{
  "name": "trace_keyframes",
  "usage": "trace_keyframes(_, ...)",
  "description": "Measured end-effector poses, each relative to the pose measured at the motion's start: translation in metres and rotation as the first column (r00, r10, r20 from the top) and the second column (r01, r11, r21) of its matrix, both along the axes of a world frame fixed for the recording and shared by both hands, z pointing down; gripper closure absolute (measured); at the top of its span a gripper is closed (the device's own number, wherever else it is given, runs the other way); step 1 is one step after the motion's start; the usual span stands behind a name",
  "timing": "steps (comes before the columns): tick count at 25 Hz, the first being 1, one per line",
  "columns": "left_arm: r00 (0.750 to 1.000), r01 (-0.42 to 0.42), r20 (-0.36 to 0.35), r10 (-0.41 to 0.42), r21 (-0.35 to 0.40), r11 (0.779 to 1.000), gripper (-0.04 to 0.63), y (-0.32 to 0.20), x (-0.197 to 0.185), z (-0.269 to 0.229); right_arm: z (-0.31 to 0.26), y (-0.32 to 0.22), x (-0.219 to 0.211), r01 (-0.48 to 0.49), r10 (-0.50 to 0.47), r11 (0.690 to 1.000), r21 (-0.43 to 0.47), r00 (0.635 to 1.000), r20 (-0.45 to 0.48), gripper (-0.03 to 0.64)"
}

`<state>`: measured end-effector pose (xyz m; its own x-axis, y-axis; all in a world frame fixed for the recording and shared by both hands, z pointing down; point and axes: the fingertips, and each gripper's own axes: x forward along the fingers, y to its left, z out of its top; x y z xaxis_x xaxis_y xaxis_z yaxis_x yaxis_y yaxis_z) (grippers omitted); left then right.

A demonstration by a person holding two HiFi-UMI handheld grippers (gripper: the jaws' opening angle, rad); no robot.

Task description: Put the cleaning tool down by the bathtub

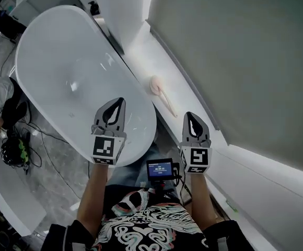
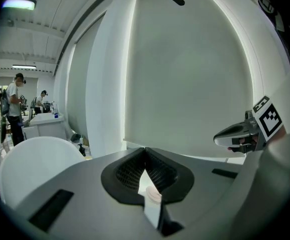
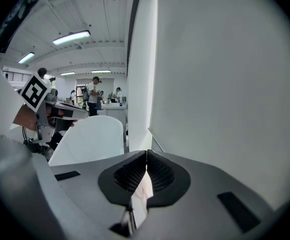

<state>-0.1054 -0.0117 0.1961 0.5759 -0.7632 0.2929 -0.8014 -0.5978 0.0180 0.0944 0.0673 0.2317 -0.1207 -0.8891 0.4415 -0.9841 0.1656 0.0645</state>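
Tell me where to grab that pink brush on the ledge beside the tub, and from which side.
Grip the slim handle, not the round head. The brush lies flat on the narrow ledge between bathtub and wall, handle toward you, so it is probably best to come down from above with the nearer right gripper, jaws opened across the handle.

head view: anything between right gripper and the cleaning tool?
Nothing. In the head view only bare white ledge separates the right gripper, jaws shut and empty, from the cleaning tool lying on that ledge beside the bathtub.
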Motion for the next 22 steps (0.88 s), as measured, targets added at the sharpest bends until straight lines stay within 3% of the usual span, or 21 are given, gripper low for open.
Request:
trace_keyframes(6,1.000,-0.010,-0.014,0.011,0.086,0.996,0.580,-0.001,-0.004,-0.064,-0.066,0.008,0.000,-0.031,0.027,0.996,0.086,0.998,0.049,0.589)
trace_keyframes(13,1.000,-0.012,-0.012,0.015,0.180,0.984,0.580,0.003,-0.017,-0.127,-0.134,0.008,-0.012,-0.053,0.012,0.976,0.210,0.981,0.192,0.589)
trace_keyframes(22,0.999,0.018,-0.051,-0.005,0.268,0.963,0.580,0.011,-0.025,-0.196,-0.188,0.005,-0.009,-0.056,0.014,0.956,0.288,0.989,0.144,0.589)
